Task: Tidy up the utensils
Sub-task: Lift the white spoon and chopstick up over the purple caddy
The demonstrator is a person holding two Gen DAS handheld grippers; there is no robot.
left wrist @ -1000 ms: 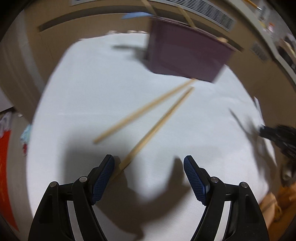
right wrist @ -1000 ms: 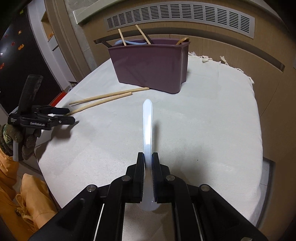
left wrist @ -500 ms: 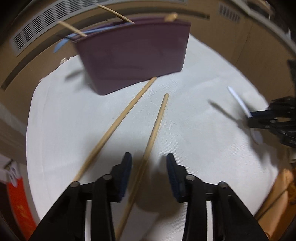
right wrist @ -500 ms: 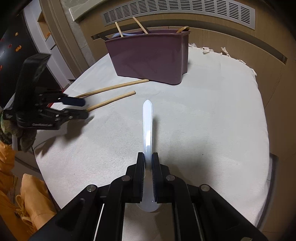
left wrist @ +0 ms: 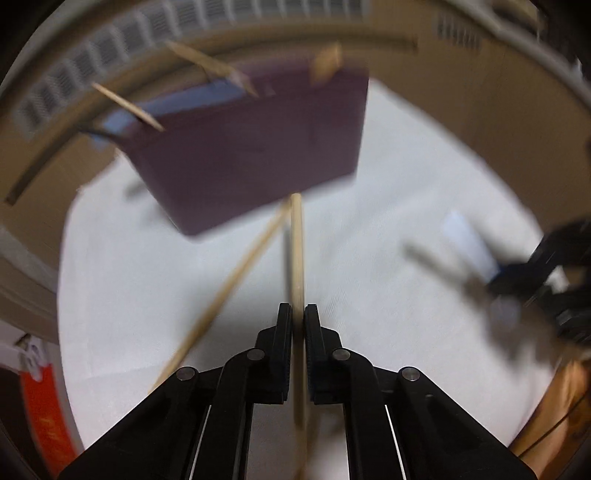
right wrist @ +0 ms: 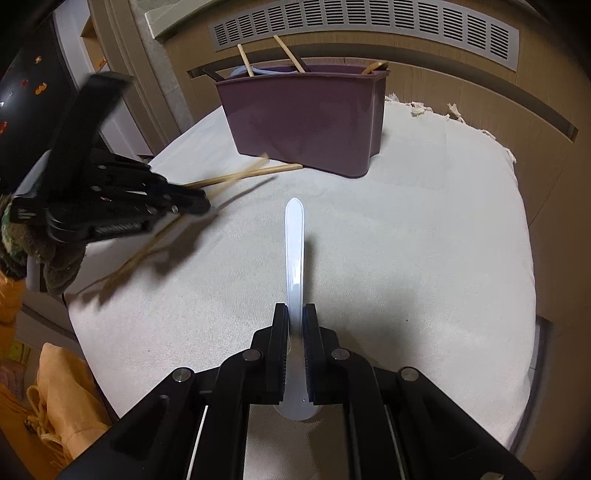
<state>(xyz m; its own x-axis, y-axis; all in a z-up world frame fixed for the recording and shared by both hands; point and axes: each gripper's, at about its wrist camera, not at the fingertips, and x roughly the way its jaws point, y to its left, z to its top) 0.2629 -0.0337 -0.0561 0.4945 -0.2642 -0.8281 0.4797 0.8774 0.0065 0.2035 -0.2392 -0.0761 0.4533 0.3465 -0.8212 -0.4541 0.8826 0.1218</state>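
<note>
My left gripper (left wrist: 297, 312) is shut on a wooden chopstick (left wrist: 296, 251) and holds it off the white cloth, tip toward the purple utensil bin (left wrist: 251, 155). A second chopstick (left wrist: 229, 291) lies on the cloth to its left. My right gripper (right wrist: 295, 314) is shut on a pale blue plastic spoon (right wrist: 294, 243), handle pointing at the bin (right wrist: 306, 118). The left gripper (right wrist: 192, 201) shows at the left of the right wrist view, with the held chopstick (right wrist: 236, 177) and the lying one (right wrist: 258, 172). The bin holds several chopsticks and a blue utensil.
The round table (right wrist: 424, 240) is covered by a white cloth with a fringed far edge. A wooden wall with a vent grille (right wrist: 369, 26) stands right behind the bin. Orange fabric (right wrist: 55, 398) lies beyond the table's left edge.
My left gripper has shut on the right-hand chopstick and lifted it, swinging toward the bin. The right gripper has kept hold of the spoon and hardly moved.
</note>
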